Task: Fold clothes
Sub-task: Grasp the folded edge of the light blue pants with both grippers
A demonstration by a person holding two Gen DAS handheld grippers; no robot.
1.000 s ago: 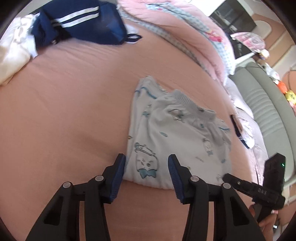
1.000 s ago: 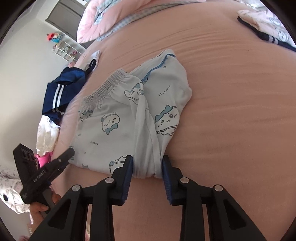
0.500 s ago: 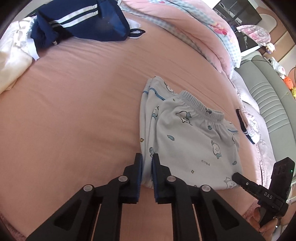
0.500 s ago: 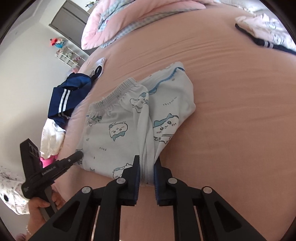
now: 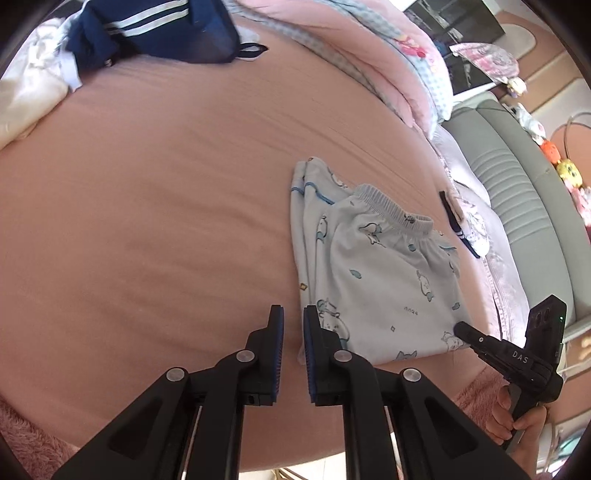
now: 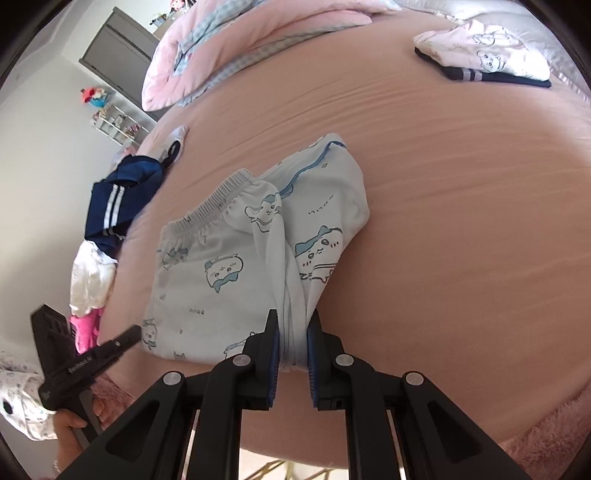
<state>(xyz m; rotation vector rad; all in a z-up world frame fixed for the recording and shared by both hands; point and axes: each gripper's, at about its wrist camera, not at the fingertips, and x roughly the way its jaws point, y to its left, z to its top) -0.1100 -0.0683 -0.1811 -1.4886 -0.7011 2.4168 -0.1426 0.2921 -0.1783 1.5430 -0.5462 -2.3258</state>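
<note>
Light blue cartoon-print pants [image 5: 380, 273] [image 6: 229, 258] lie folded on the pink bed sheet [image 5: 147, 221], elastic waistband away from me. My left gripper [image 5: 293, 325] is at their near left corner with its jaws almost together; only a thin edge of cloth shows by the right pad. In the right wrist view its tip [image 6: 137, 330] touches that same corner. My right gripper [image 6: 293, 332] is shut on the bunched near right edge, with cloth plainly pressed between the pads. Its tip [image 5: 460, 326] also shows in the left wrist view.
A navy striped garment [image 5: 159, 29] [image 6: 118, 199] and a white one [image 5: 26, 92] lie at the far left. A pink quilt [image 5: 388, 48] is heaped along the back. A folded pink top [image 6: 480, 55] sits at the far right. A grey padded edge [image 5: 517, 184] borders the bed.
Both grippers stood open around the near edge of the pants and have closed on it. Both have drawn back a little, and the near edge is now bunched in the right jaws.
</note>
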